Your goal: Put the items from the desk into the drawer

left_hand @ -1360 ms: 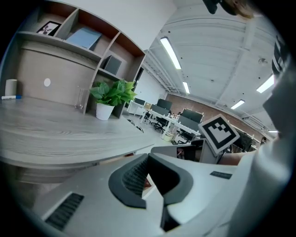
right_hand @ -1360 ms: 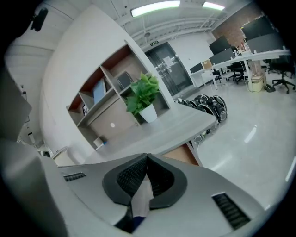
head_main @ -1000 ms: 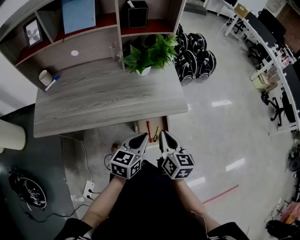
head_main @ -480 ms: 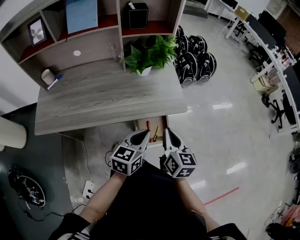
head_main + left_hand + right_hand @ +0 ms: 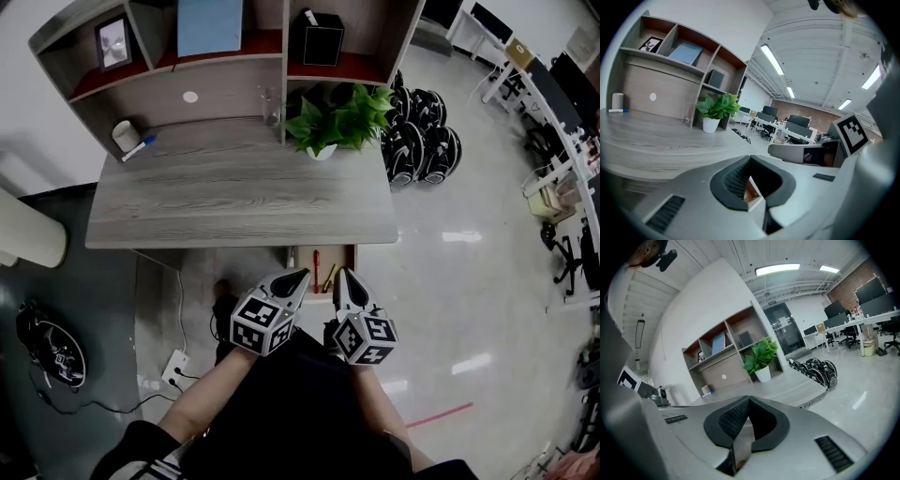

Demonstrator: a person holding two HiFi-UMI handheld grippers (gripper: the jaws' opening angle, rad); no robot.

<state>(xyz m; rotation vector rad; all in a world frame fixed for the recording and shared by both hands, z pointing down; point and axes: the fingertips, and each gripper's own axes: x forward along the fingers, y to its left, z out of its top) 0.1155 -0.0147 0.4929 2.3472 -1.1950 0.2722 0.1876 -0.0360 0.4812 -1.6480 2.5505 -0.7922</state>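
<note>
Head view: left gripper [image 5: 297, 277] and right gripper [image 5: 341, 276] side by side, tips over open drawer [image 5: 344, 255] below the desk [image 5: 234, 202] front edge. Red pen [image 5: 316, 270] and yellow pen [image 5: 329, 277] inside the drawer. White cup [image 5: 125, 134] and blue-capped marker [image 5: 139, 148] at far left of desk; potted plant [image 5: 339, 120] at far right.

Left gripper view: jaws closed tip to tip, nothing held.

Right gripper view: jaws likewise together, empty.
</note>
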